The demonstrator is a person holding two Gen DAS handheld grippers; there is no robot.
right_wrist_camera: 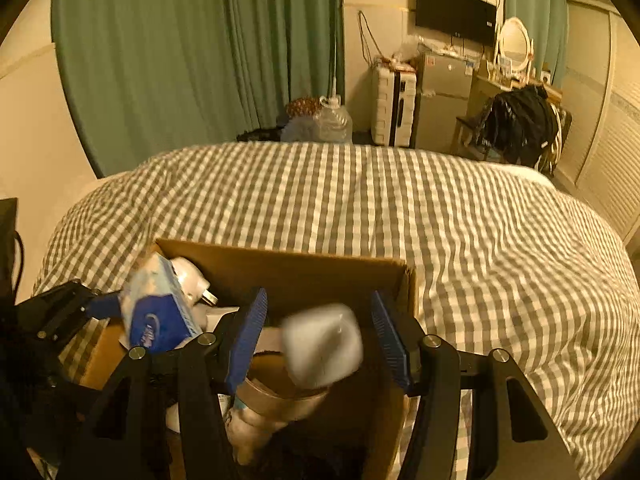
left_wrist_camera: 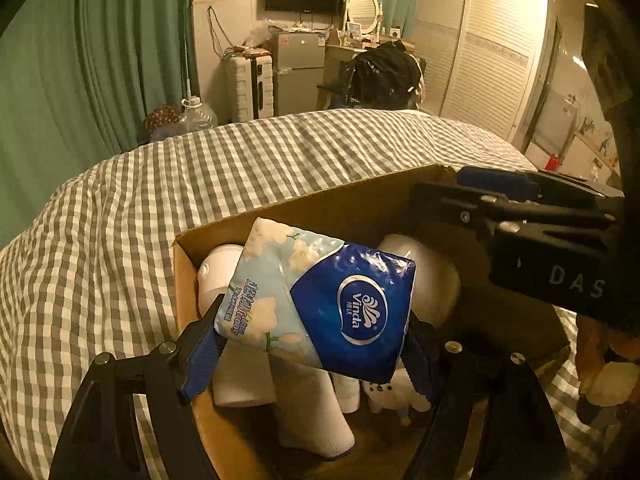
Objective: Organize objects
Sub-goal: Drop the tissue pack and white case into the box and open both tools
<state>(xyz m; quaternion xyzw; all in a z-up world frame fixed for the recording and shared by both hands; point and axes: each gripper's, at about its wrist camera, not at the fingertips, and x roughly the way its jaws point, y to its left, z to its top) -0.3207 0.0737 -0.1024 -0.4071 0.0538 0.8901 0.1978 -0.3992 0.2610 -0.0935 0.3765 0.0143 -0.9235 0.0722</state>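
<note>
My left gripper has its blue-padded fingers clamped on either side of a blue and pale floral plastic pack of Vinda tissues, which I hold tilted above the open brown cardboard box. From the right wrist view the same tissue pack hangs over the box's left side, with the left gripper reaching in from the left edge.

My right gripper has its fingers spread wide, with nothing between the pads. A blurred white rounded block sits in the gap between them, touching neither; I cannot tell what it is. In the left wrist view the right gripper reaches over the box's far right corner.

Below, the box holds several white rolls, a white rounded object against the left wall and a small white plush toy near the front. A brown tape roll lies under my right gripper.

The box rests on a bed with a grey and white checked cover. Beyond it stand green curtains, a small grey fridge and a wall-mounted black television.
</note>
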